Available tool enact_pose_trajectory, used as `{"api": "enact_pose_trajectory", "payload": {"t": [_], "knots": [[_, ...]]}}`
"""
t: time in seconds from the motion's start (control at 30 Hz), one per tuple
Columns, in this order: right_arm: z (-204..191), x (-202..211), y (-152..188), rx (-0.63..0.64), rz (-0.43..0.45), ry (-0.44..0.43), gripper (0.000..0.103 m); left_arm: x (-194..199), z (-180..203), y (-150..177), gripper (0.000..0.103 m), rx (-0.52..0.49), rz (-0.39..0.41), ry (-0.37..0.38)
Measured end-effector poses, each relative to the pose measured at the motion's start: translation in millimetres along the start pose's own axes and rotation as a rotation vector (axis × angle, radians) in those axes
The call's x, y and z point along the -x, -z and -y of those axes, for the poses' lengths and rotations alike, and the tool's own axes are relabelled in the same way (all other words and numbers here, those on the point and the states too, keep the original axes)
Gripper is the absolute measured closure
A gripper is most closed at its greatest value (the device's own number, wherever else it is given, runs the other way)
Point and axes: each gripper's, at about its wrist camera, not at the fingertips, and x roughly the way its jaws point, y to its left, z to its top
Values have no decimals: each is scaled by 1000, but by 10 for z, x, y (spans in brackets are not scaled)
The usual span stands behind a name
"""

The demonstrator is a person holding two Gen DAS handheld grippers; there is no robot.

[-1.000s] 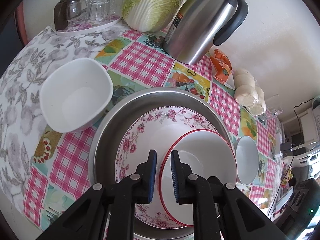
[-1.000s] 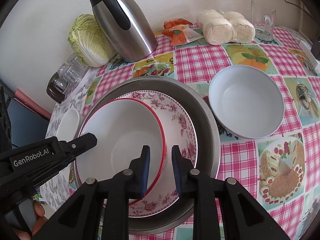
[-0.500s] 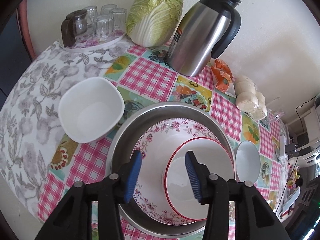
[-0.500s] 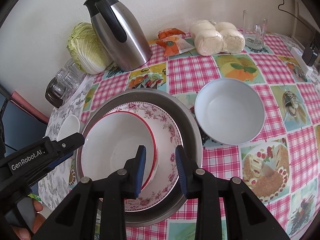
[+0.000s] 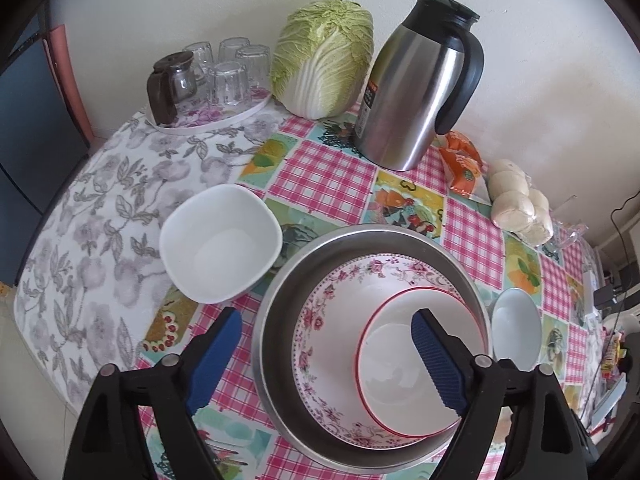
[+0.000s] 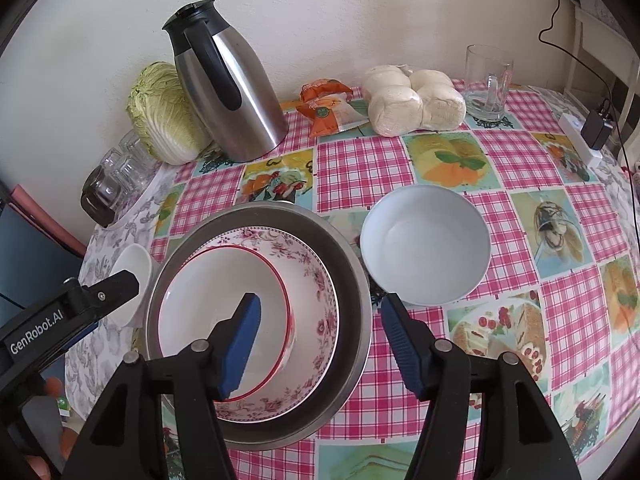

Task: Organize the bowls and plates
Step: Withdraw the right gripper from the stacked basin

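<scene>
Both tongs stand wide open and hold nothing. In the left wrist view the left gripper point(image 5: 326, 354) fills the bottom of the frame, its blue pads spread so that one sits over the checked tablecloth point(image 5: 324, 176) and the other over the red-rimmed bowl point(image 5: 412, 364). That bowl rests inside the floral plate point(image 5: 320, 320), which lies in the steel basin point(image 5: 276, 304), lower centre of the frame.

The relation that matters next is sideways. The square white bowl point(image 5: 220, 242) sits just left of and above the left gripper's span, close beside the basin's rim; whether they touch I cannot tell. The round white bowl point(image 6: 424, 244) lies up and to the right of the right gripper point(image 6: 320, 344) in the right wrist view, just beside the basin on its other side.

Each loose bowl therefore has its own nearer hand: the left for the square one, the right for the round one. Both stand mouth up, so I judge a rim pinch suits either, with one finger inside the wall.

Thermos point(image 6: 228, 84), cabbage point(image 5: 324, 52) and glasses point(image 5: 228, 72) stand well apart along the top of the frames.
</scene>
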Motion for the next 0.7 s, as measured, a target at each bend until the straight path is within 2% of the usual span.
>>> {"api": "enact_pose_trajectory", "payload": {"t": [0.1,0.4,0.47,0.53,0.7], "knots": [[3,11,-2,9,9,-1,23,7,-19,-3,6,2,9,-13],[-13,11,-2,38,18,5,18,52,-79,-24,0,10,46,-59],[-9,7,-2,41,18,8,15,51,-93,-21,0,13,58,-81],[-5,8,1,43,21,14,7,54,-110,-22,0,13,73,-108],[3,31,0,45,33,11,6,84,-165,-29,0,31,94,-123]]}}
